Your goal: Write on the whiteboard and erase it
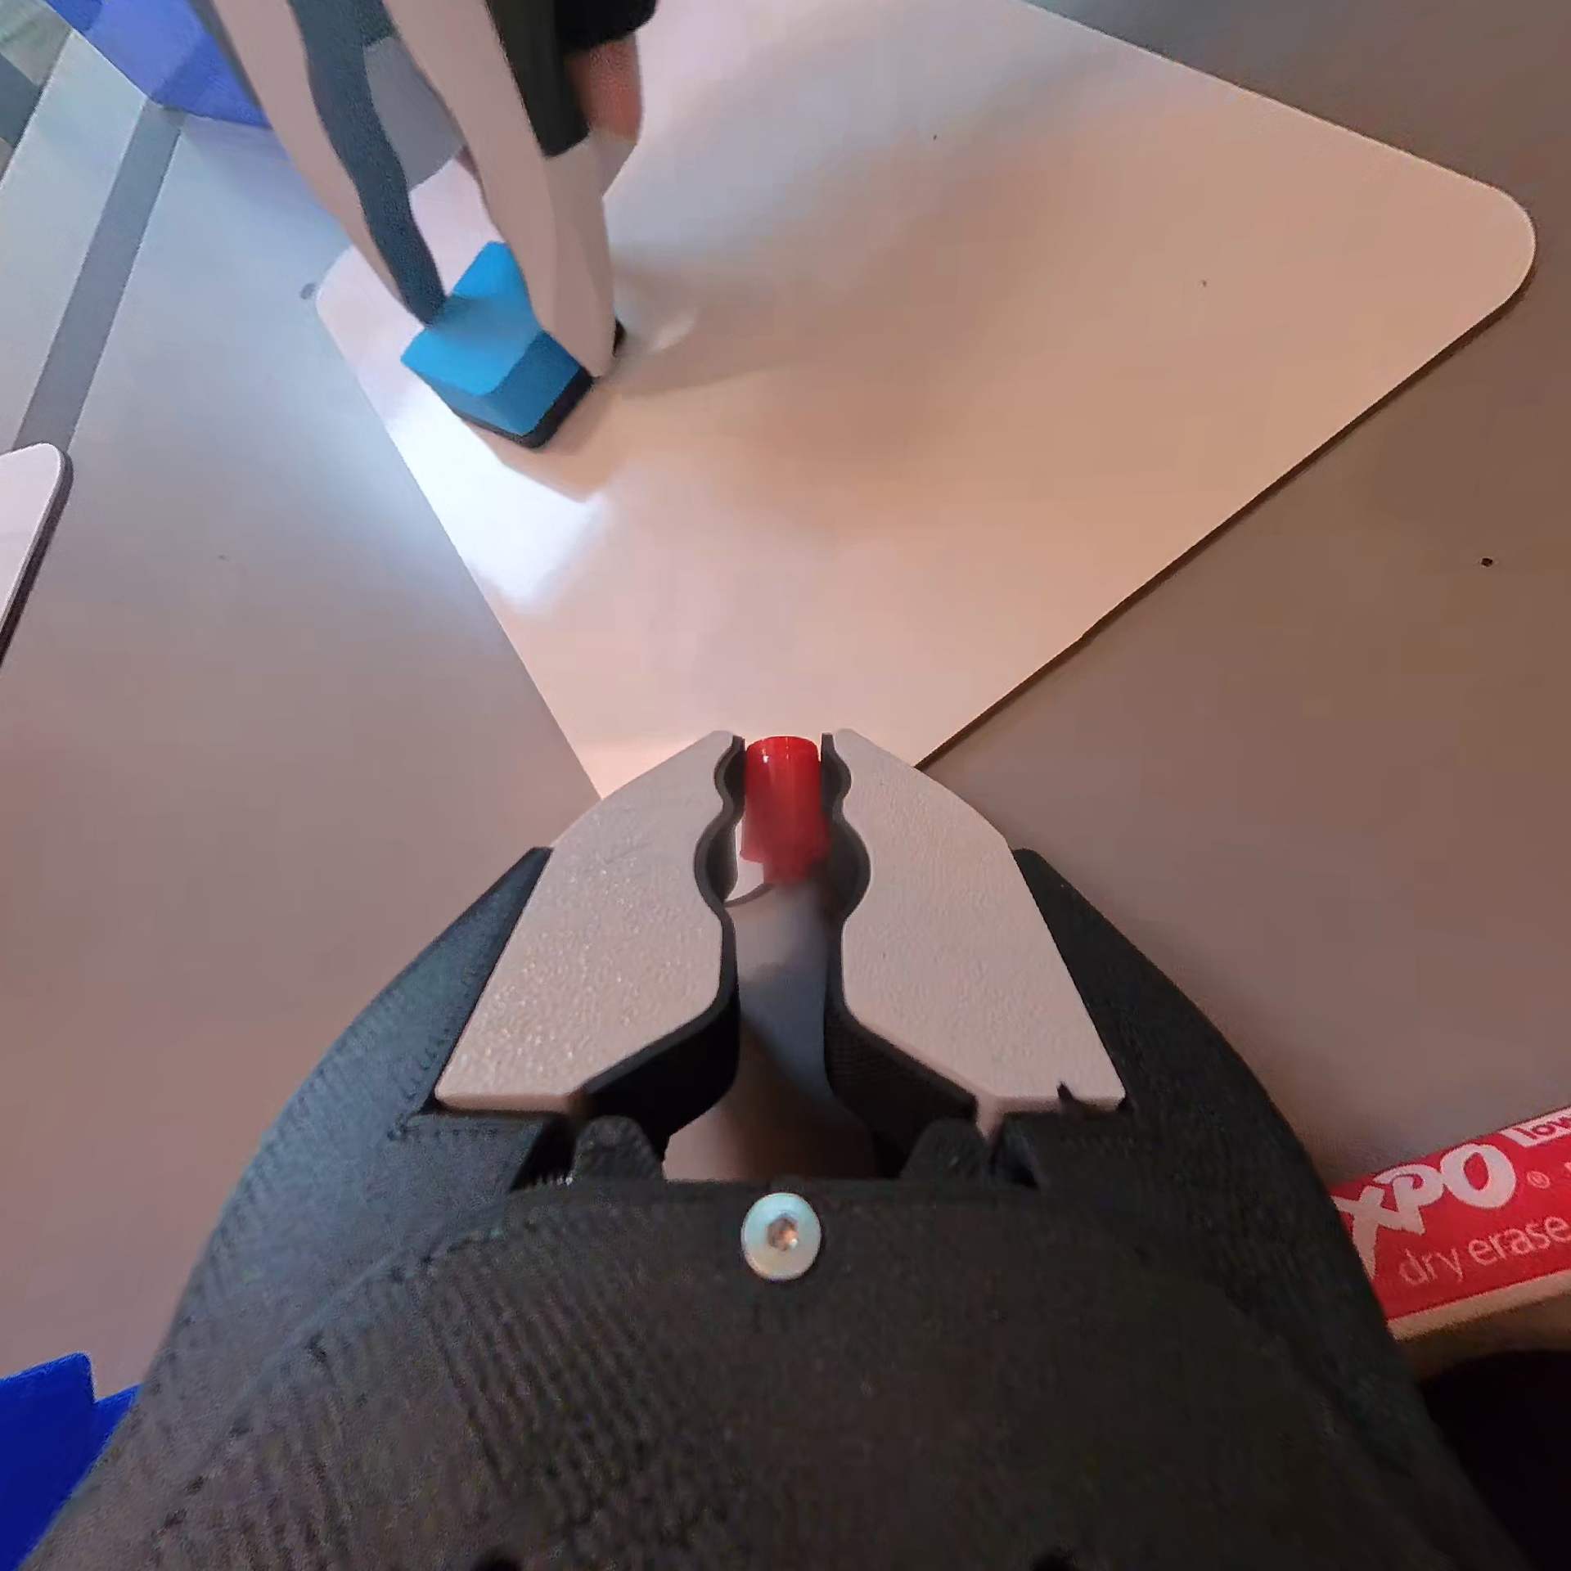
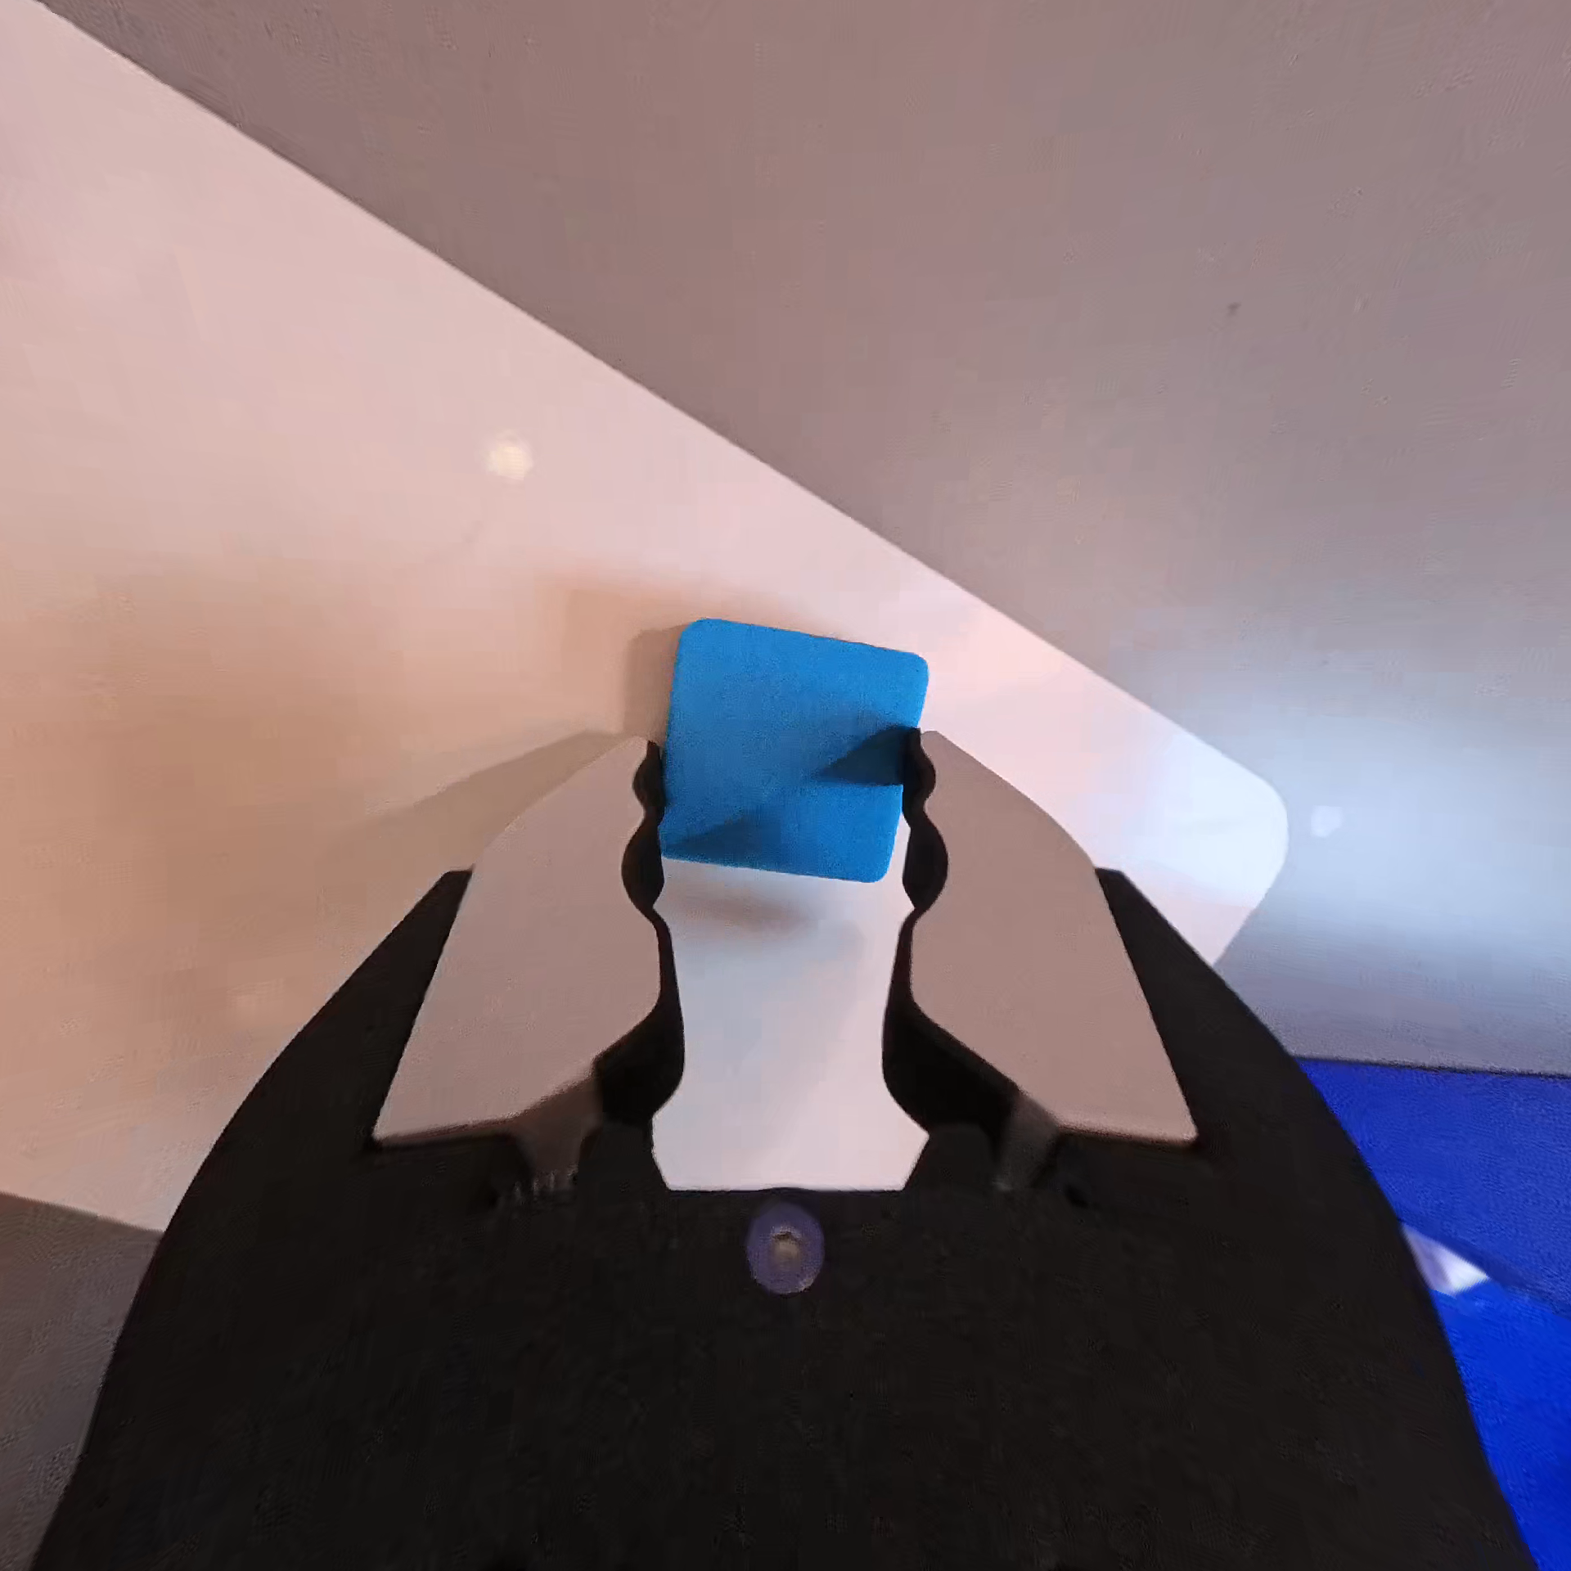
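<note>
Grey table [image 1: 212,765] w/ 1 whiteboard [image 1: 935,425]: 1 eraser [image 2: 786,752], 1 marker [image 1: 784,808], both gripped.

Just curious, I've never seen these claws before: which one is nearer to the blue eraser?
Right. The right claw grips the blue eraser on the whiteboard. The left claw is at the board's opposite corner, shut on a red marker.

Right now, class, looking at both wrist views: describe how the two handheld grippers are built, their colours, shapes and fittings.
The left gripper and the right gripper match: a broad black ribbed body, probably 3D-printed, two pale grey textured fingers with wavy black inner edges, and a silver screw centred on the body. No cables or sleeves are visible.
</note>
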The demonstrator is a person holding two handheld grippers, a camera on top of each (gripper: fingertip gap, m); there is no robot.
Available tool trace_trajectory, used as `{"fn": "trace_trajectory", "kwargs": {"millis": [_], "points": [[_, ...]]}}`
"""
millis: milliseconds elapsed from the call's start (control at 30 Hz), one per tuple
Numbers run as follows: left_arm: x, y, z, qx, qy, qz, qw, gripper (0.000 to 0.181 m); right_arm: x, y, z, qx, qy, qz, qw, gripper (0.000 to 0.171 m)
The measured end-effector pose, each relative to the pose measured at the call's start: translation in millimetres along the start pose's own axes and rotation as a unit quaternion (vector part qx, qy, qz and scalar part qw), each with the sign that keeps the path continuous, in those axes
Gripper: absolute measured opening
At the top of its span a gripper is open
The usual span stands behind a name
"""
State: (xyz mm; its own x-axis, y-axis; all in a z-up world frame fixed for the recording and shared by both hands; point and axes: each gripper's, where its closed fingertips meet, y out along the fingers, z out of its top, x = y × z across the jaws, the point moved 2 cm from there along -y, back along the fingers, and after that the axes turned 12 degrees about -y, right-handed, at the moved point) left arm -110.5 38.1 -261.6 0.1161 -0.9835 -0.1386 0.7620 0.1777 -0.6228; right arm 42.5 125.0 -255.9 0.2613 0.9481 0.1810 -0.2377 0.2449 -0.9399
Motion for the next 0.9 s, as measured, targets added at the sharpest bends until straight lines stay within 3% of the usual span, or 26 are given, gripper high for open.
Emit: {"fn": "trace_trajectory", "kwargs": {"millis": [133, 533, 733, 833, 900], "points": [[-2, 0, 0, 0.0, -0.006, 0.0, 1.0, 0.017, -12, -14, 6, 0.047, -0.004, -0.002, 0.999, 0.055], [-4, 0, -1, -0.001, -0.012, 0.004, 1.0, 0.017, -18, -3, 0, 0.023, -0.076, 0.009, 0.997, 0.056], [-5, -1, -2, 0.0, -0.012, 0.006, 1.0, 0.017, -20, -11, -8, 0.014, -0.103, 0.042, 0.994, 0.069], [-5, -1, -2, 0.0, -0.013, 0.005, 1.0, 0.017, -20, -11, -7, 0.022, -0.095, 0.048, 0.994, 0.069], [-5, -1, -2, 0.0, -0.014, 0.004, 1.0, 0.017, -17, -8, -5, 0.027, -0.101, 0.047, 0.993, 0.056]]}}
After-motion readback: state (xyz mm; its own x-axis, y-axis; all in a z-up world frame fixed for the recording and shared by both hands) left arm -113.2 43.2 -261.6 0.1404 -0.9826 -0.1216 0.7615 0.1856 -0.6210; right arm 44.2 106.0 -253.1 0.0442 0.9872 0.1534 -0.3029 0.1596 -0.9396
